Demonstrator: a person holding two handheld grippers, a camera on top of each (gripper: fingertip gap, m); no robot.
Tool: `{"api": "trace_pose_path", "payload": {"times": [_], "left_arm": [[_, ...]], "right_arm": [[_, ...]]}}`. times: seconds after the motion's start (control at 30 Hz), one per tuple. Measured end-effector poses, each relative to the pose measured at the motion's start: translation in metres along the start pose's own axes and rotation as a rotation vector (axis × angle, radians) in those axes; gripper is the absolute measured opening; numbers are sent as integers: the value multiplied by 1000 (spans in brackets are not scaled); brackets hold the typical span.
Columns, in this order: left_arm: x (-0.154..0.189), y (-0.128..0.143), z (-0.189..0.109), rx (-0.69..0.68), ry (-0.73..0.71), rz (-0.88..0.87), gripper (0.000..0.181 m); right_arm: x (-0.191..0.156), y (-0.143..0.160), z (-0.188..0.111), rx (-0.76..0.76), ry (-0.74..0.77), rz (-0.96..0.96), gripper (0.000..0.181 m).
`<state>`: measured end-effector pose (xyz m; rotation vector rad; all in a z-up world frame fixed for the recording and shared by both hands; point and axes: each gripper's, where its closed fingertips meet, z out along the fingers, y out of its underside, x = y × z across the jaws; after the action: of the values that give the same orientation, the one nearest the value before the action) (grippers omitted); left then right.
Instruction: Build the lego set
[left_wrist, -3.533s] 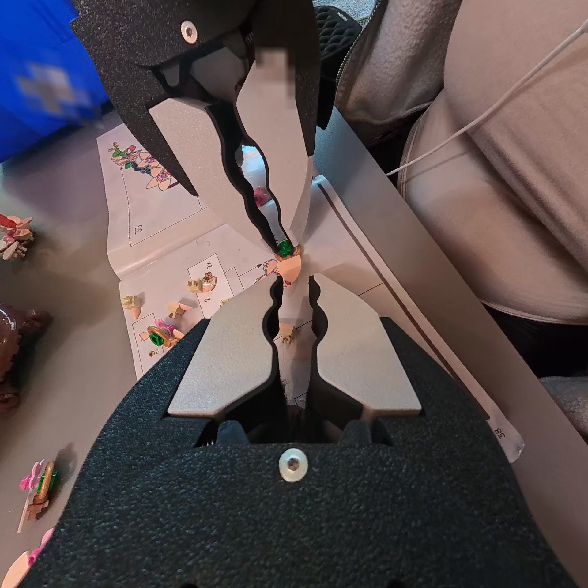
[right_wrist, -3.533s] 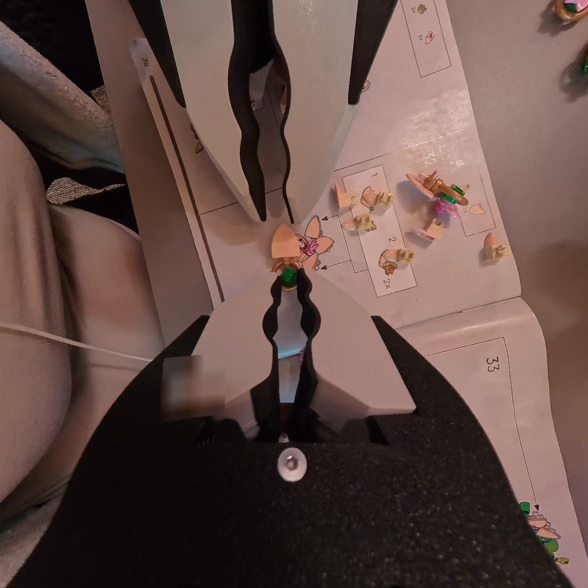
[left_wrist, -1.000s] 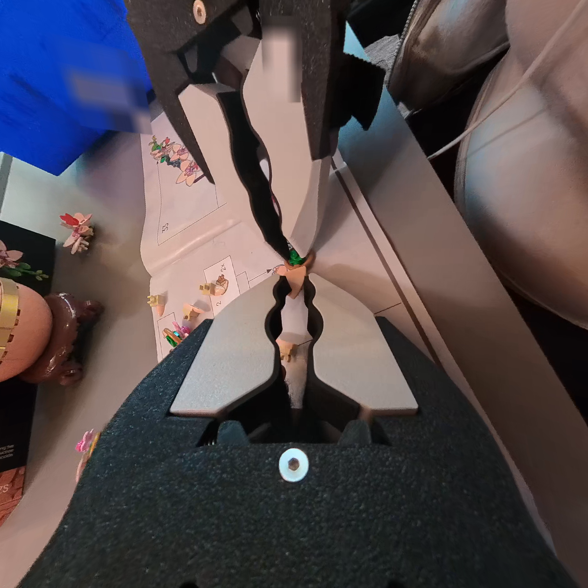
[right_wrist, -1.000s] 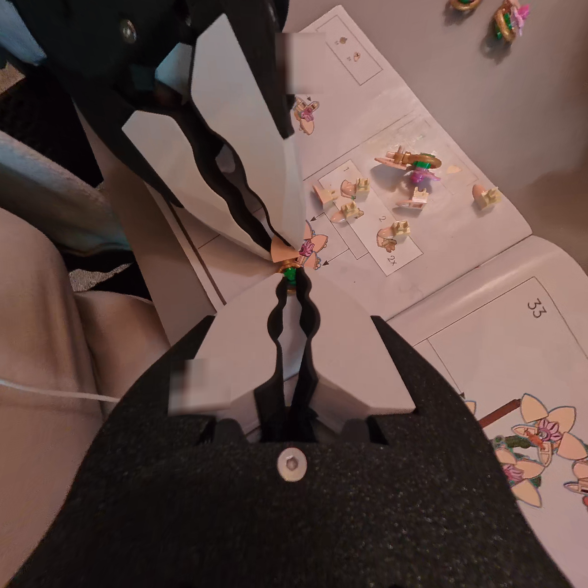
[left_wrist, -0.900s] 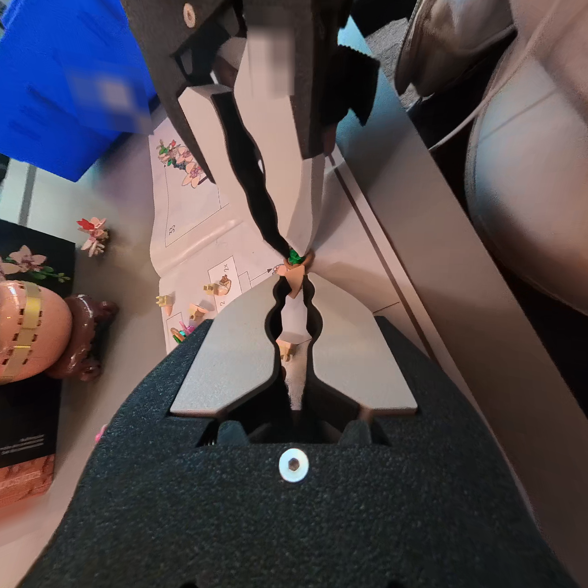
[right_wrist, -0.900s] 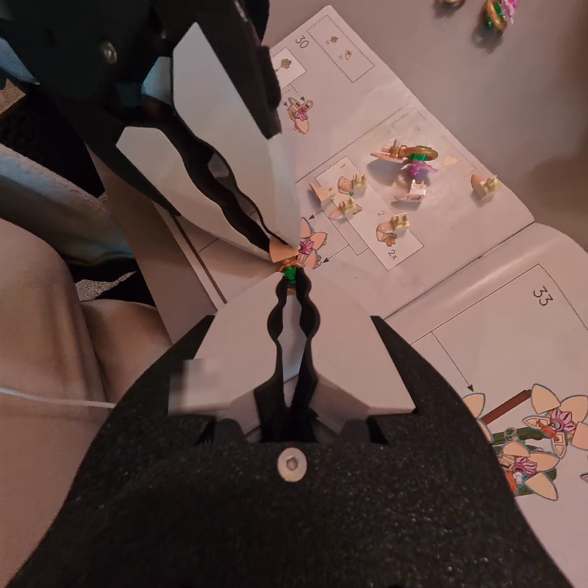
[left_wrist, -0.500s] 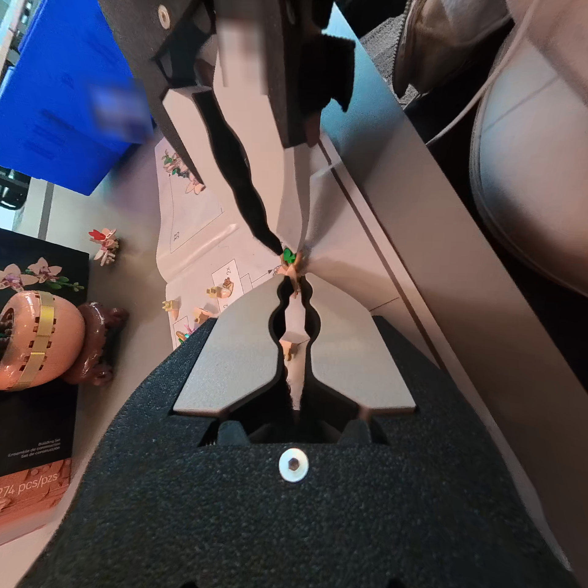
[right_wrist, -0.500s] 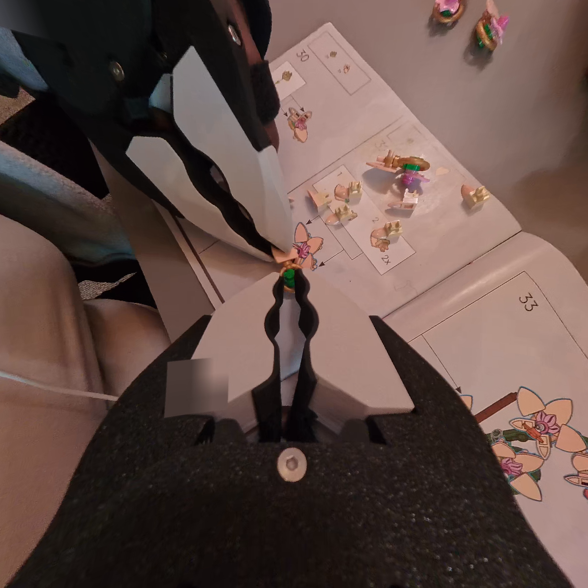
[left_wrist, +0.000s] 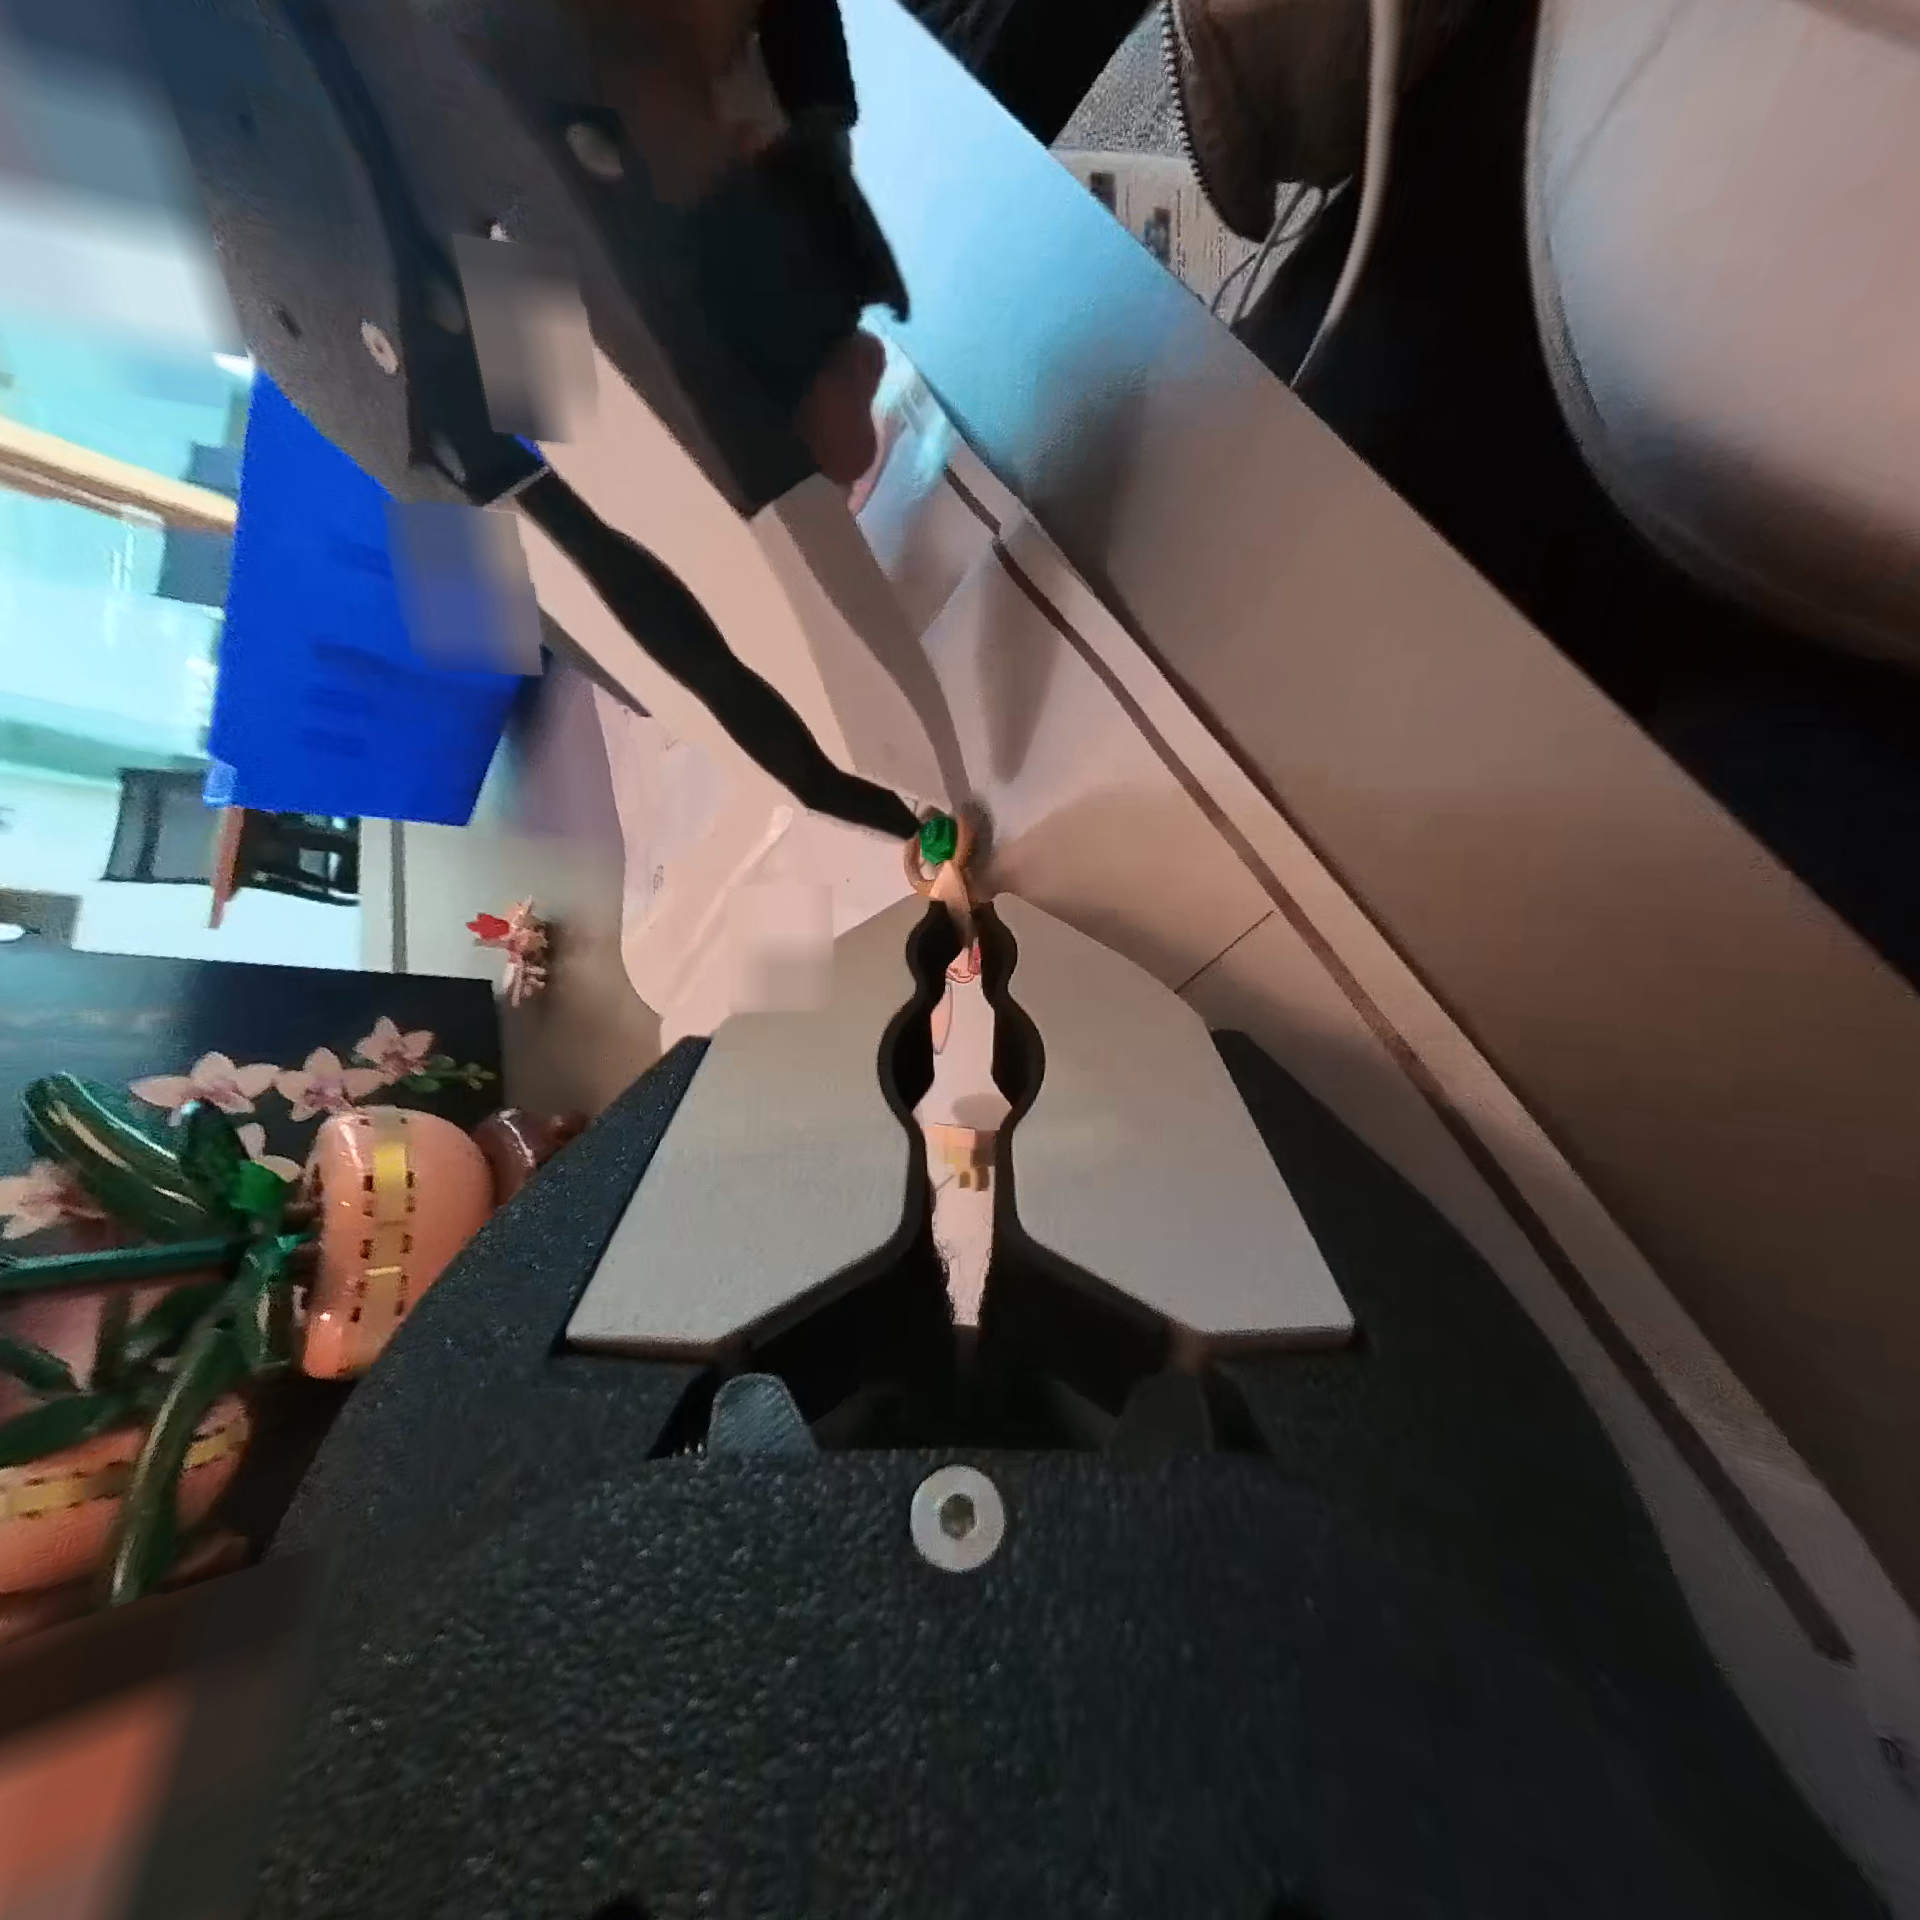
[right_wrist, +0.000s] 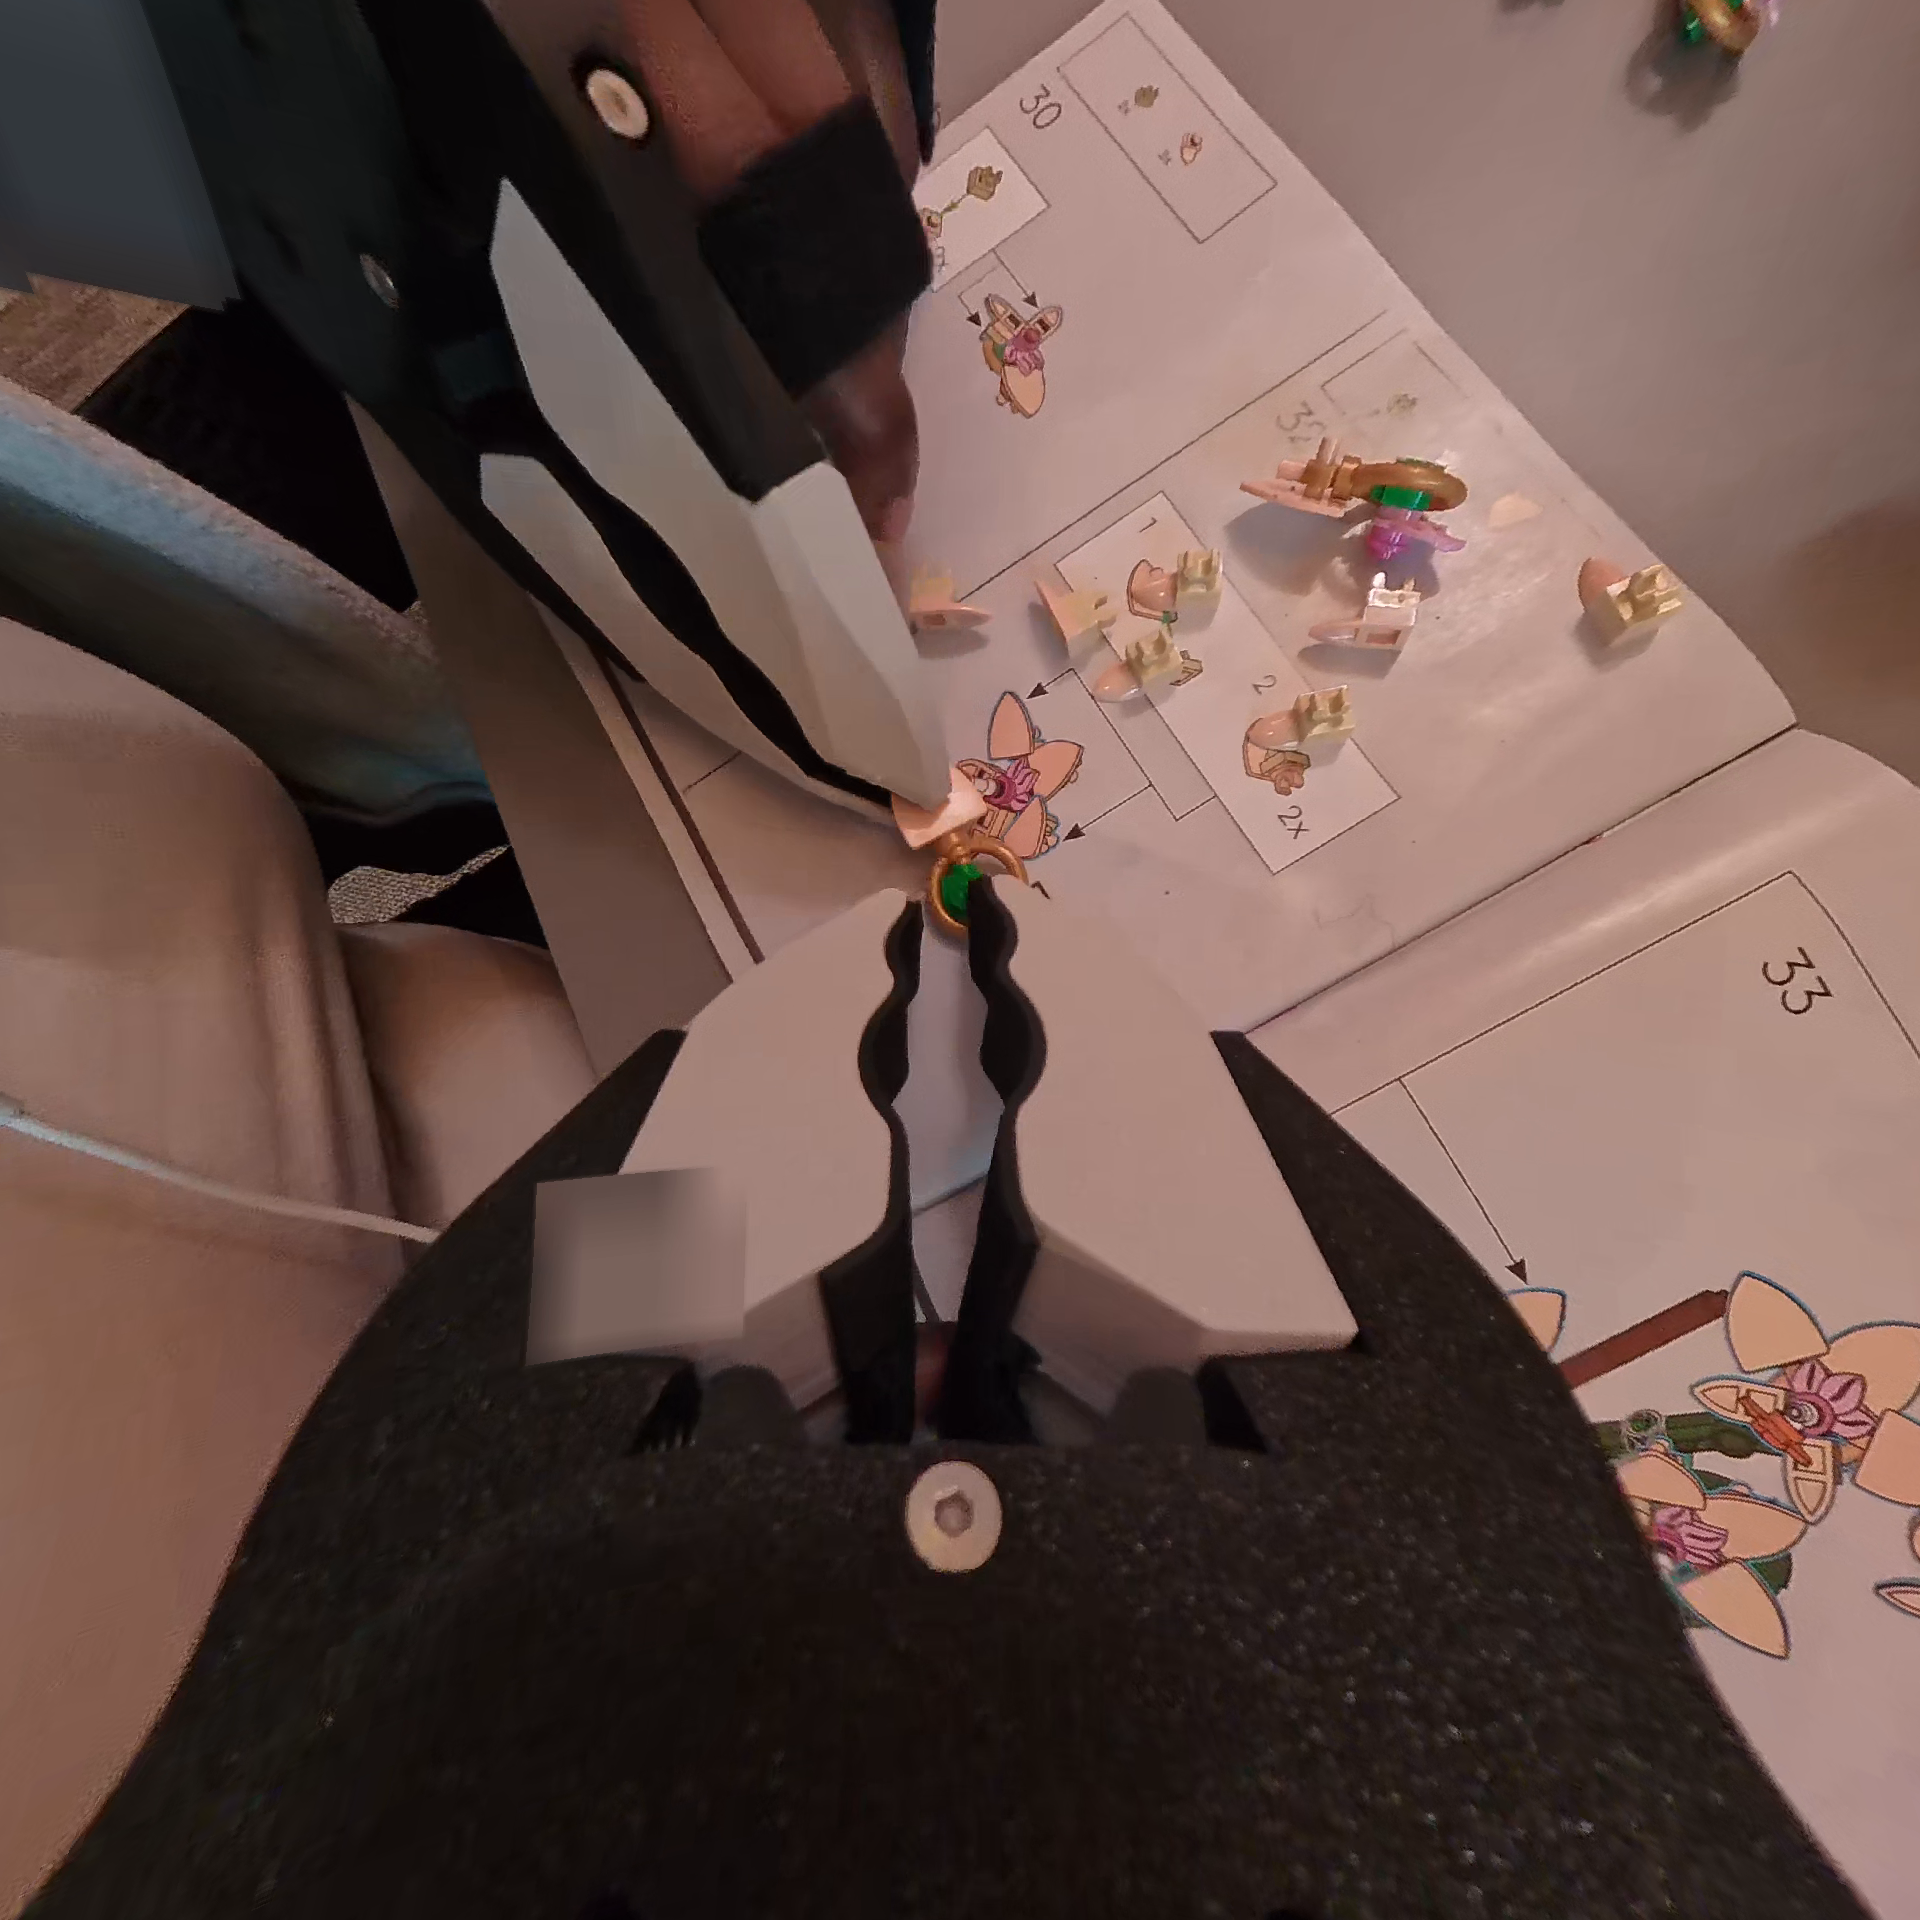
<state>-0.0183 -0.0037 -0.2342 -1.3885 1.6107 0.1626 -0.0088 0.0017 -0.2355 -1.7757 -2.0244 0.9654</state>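
Your right gripper (right_wrist: 951, 914) is clenched on a small gold ring piece with a green stud (right_wrist: 958, 885), pinching it at the very tips. Your left gripper (left_wrist: 956, 909) is clamped on a peach petal piece (right_wrist: 940, 814), which sits against the top of the gold ring, so the two parts meet tip to tip in the air just above the open instruction booklet (right_wrist: 1403, 831). In the left wrist view the green stud (left_wrist: 938, 836) shows right at the meeting point, with the petal's narrow edge wedged between your own tips.

On the booklet page beyond, several loose peach petals with tan clips (right_wrist: 1153, 665) lie scattered, and a partly built flower with a gold ring and a pink centre (right_wrist: 1371, 499) rests near them. One more petal-and-clip piece (right_wrist: 1626, 601) sits close to the page's edge. Left of your left gripper stand a pink and gold lego pot with green leaves (left_wrist: 384, 1216) and a blue bin (left_wrist: 353, 665) farther back on the grey table (right_wrist: 1662, 260).
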Motion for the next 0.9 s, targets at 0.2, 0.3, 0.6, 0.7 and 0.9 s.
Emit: {"api": "trace_pose_path", "payload": {"times": [0.2,0.3,0.6,0.7,0.9], "left_arm": [[1,-1,0,2,1,81,5],[1,-1,0,4,8,97,5],[1,-2,0,46,31,105,5],[1,-3,0,84,57,92,5],[1,-5,1,158,111,89,5]], "right_arm": [[3,1,-5,-22,17,-22,3],[2,4,-2,-58,18,-42,2],[4,5,1,-101,16,-64,1],[5,5,1,-141,12,-84,1],[5,5,1,-190,-10,-130,1]]}}
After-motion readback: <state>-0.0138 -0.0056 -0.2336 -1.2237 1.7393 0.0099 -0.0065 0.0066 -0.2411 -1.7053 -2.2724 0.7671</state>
